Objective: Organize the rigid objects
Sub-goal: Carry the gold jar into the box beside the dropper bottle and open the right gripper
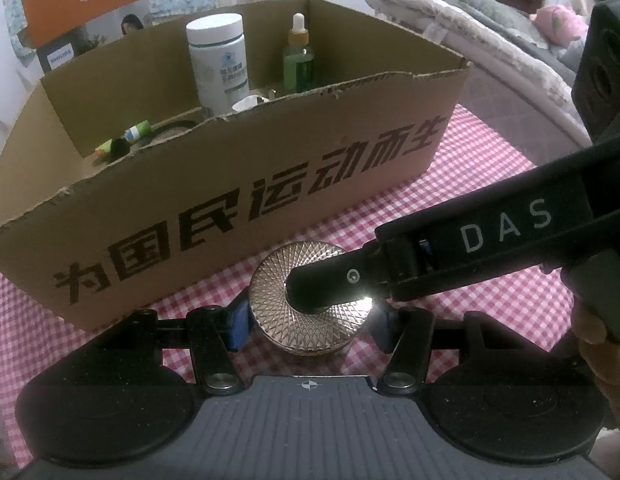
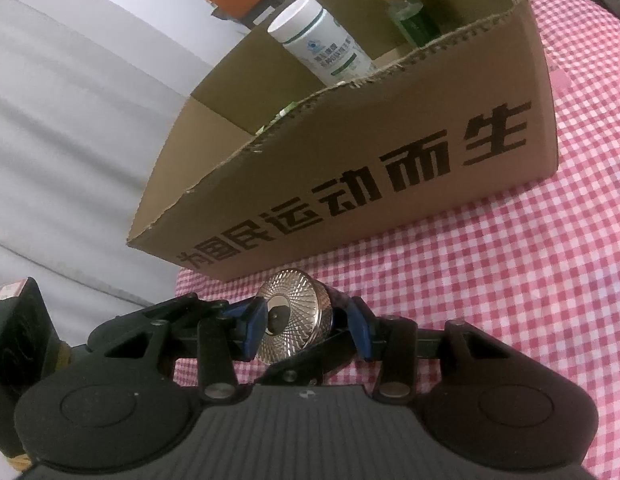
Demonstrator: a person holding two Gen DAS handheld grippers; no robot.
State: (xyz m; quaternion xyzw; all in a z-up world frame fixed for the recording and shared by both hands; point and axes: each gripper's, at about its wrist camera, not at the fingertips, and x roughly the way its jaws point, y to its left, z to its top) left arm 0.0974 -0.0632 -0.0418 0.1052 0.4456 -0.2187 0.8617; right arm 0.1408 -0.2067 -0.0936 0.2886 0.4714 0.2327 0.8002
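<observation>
A round gold jar with a faceted lid (image 1: 310, 312) stands on the pink checked cloth in front of the cardboard box (image 1: 237, 184). My left gripper (image 1: 310, 320) is closed around the jar's sides with its blue pads (image 1: 237, 326). My right gripper (image 2: 305, 320) comes in from the right, its black finger (image 1: 330, 284) lying over the lid. In the right wrist view the jar (image 2: 293, 316) sits between its blue pads (image 2: 253, 326), gripped top and bottom. The box (image 2: 390, 152) holds a white bottle (image 1: 217, 60) and a green dropper bottle (image 1: 298, 56).
Small green-capped tubes (image 1: 125, 140) and a small white cup (image 1: 245, 103) lie in the box. The pink checked cloth (image 2: 510, 280) stretches to the right. A bed with blankets (image 1: 490, 32) is behind the box; a white wall (image 2: 69, 120) is on the left.
</observation>
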